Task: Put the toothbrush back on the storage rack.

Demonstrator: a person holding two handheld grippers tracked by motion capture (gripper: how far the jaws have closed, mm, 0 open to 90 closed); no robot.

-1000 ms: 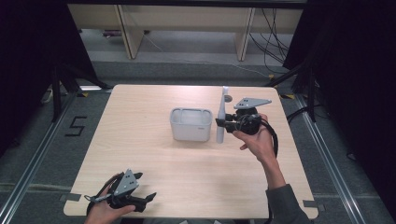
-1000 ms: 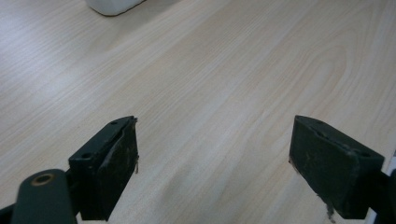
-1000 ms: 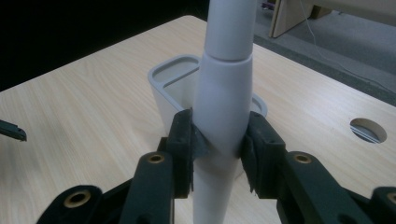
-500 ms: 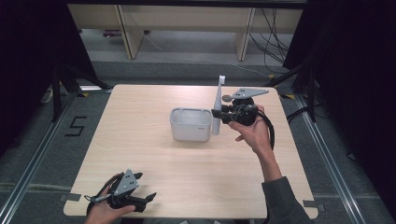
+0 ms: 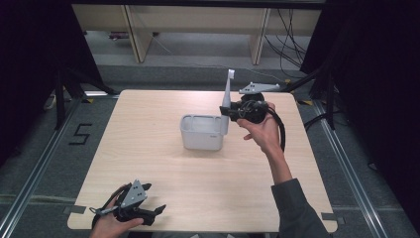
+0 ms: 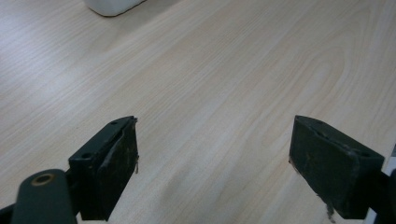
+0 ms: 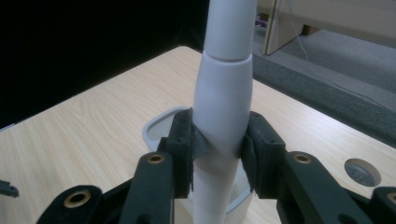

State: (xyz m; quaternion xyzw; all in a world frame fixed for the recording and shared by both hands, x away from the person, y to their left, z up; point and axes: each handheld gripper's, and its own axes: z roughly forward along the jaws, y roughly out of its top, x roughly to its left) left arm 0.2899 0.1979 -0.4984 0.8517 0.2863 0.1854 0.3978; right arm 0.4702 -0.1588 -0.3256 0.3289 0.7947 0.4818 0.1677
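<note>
My right gripper (image 5: 226, 111) is shut on a white electric toothbrush (image 5: 227, 101), held upright at the right rim of a light grey bin (image 5: 200, 132) in the middle of the table. In the right gripper view both black pads clamp the toothbrush's (image 7: 223, 102) thick handle, with the bin (image 7: 156, 128) just behind and below it. The brush head points up. My left gripper (image 5: 151, 214) rests low near the table's front left edge, held by a hand. Its jaws stand wide apart with only bare wood between them (image 6: 215, 154).
The wooden table (image 5: 148, 163) has a round cable hole (image 7: 362, 171) near its right side. Shelving and cables stand beyond the far edge. A corner of the bin (image 6: 109, 5) lies far ahead of the left gripper.
The right gripper has lifted the toothbrush and carried it left, from beside the bin to its right rim. The left gripper has stayed put.
</note>
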